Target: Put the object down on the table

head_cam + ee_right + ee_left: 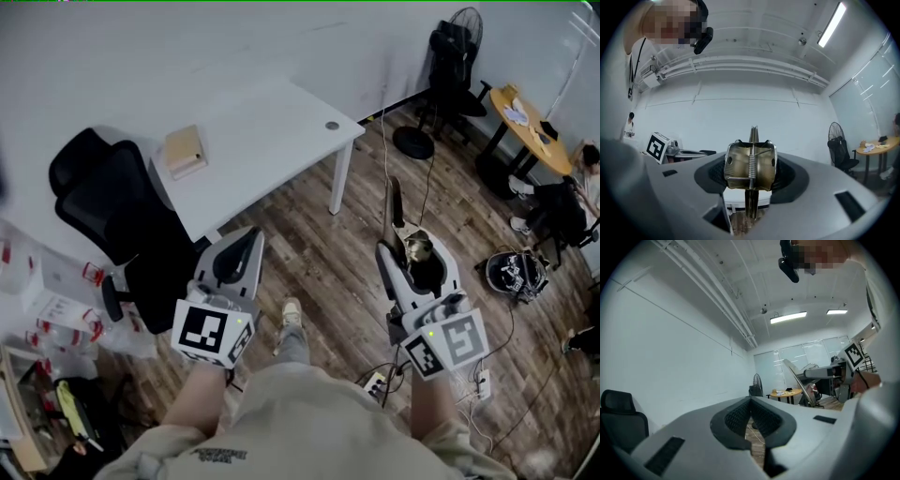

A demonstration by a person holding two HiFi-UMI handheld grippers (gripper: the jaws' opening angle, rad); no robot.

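Right gripper view, your right gripper [750, 172] clamped on spring-hinged metal tool [750, 157] centre frame, left gripper [751, 403] closed, empty.

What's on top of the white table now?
On the white table a tan box lies near the left end, and a small round grey cap sits by the right corner. The black chair hides part of its left edge.

Most of the white rectangular worktop [272, 141] is wide open; tan box [185, 148] hogs its left end, black office chair [117, 202] alongside.
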